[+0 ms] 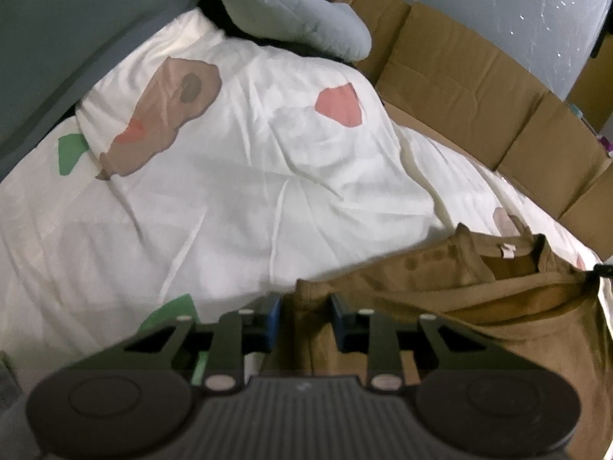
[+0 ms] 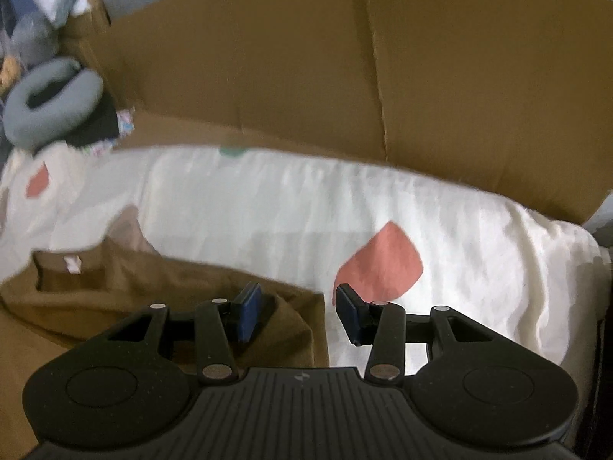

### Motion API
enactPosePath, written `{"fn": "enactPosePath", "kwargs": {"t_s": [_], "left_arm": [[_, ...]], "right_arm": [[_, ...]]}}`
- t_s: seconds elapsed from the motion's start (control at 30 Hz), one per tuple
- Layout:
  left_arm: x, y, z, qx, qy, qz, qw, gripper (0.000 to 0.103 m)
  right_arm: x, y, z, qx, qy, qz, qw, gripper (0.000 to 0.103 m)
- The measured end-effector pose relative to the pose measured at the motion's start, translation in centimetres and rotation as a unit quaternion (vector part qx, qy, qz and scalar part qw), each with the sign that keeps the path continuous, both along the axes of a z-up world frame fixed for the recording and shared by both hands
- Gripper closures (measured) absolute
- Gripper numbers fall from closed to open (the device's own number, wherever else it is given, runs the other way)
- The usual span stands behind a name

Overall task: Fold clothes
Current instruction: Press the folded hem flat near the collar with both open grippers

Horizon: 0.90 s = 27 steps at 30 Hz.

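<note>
- Left gripper (image 1: 305, 316): pitched steeply down over the bed, both blue pads (image 1: 272, 316) level with each other. A bunched fold of the brown shirt (image 1: 440, 291) runs up between them. Pads sit against the cloth on both sides; reads as clenched on the shirt's edge.
- Right gripper (image 2: 299, 312): also pitched down, pads (image 2: 249, 312) splayed apart, released. Left pad rests over the shirt's (image 2: 161, 299) corner; right pad hangs over bare quilt (image 2: 268, 199). Nothing pinched between them.
- Landmark: the brown shirt. It lies spread on the white quilt (image 1: 230, 191), collar opening with a small pale tag (image 1: 507, 250) facing up, on the far side from both grippers.
- Count, shirts: one.
- Count, grippers: two, one per wrist view. The tip of the other gripper (image 1: 603, 268) just shows at the right edge of the left view, at the shirt's far shoulder.
- Count, quilt: one, printed with brown, pink and green patches. Left view shows two pink patches beyond the shirt, one large brown patch, two green. Right view shows one big pink patch (image 2: 379, 264) just right of the shirt, one small pink far left.
- Cardboard (image 2: 306, 76): flattened sheets standing behind the shirt, along the far edge of the bed; number of sheets unclear.
- Grey neck pillow (image 2: 49, 99): one, well beyond the shirt, at the far left corner, beside dark clothing.
</note>
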<state>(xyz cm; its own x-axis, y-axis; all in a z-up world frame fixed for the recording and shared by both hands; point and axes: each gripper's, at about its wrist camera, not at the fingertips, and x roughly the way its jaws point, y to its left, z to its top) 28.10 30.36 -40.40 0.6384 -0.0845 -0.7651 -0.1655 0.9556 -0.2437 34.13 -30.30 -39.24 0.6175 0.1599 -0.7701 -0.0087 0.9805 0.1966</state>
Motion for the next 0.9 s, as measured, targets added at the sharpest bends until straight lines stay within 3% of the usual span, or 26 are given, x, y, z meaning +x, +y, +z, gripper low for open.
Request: {"fn": "enactPosePath", "kwargs": {"t_s": [0.23, 0.57, 0.9], "left_arm": [[-0.1, 0.1, -0.1, -0.002, -0.004, 0.001, 1.0, 0.076], [0.3, 0.1, -0.4, 0.002, 0.001, -0.014, 0.9999, 0.077], [-0.4, -0.1, -0.1, 0.013, -0.01, -0.019, 0.9997, 0.081]], "right_arm": [[-1.4, -1.3, 1.0, 0.0, -0.004, 0.007, 1.0, 0.053], [-2.2, 0.9, -2.1, -0.047, 0.04, 0.065, 0.996, 0.053], [0.2, 1.7, -1.9, -0.065, 0.008, 0.057, 0.996, 0.054]]}}
